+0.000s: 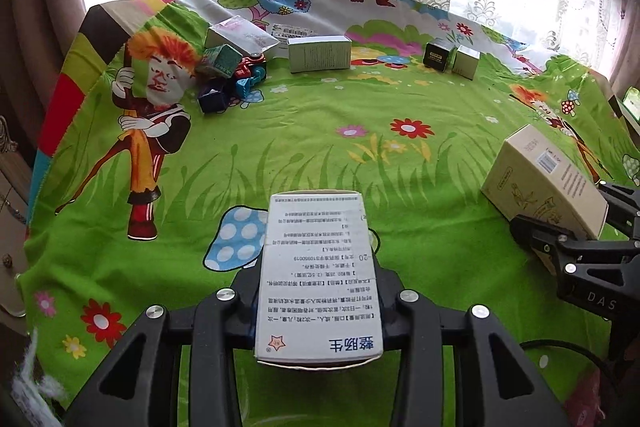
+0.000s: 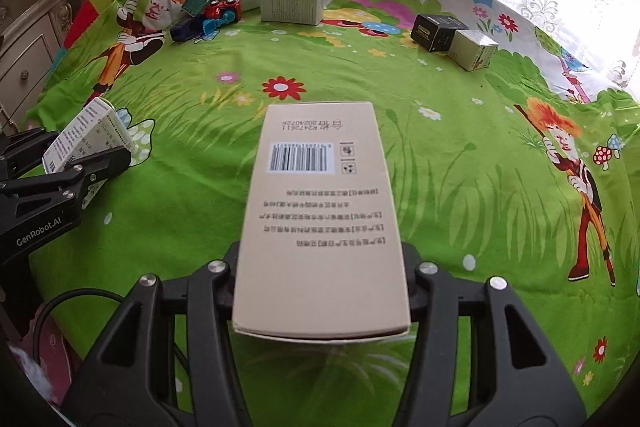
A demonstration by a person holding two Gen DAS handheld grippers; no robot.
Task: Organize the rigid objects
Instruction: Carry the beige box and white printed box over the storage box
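My left gripper [image 1: 318, 291] is shut on a white medicine box [image 1: 318, 267] with blue and black print, held above the green cloth; it also shows in the right wrist view [image 2: 86, 135]. My right gripper [image 2: 320, 267] is shut on a larger beige box [image 2: 320, 211] with a barcode; it shows at the right of the left wrist view [image 1: 548, 179]. At the far side lie a white box [image 1: 319, 53], a pink-printed white box [image 1: 240, 37], a black cube box [image 1: 438, 55] beside a pale box [image 1: 466, 62], and a heap of toy cars and small boxes [image 1: 232, 79].
The table is covered by a bright green cartoon cloth [image 1: 320, 131]. Lace curtains and a window stand behind it. A cream cabinet [image 2: 28, 47] stands to the left. A black cable [image 2: 60, 303] hangs at the near edge.
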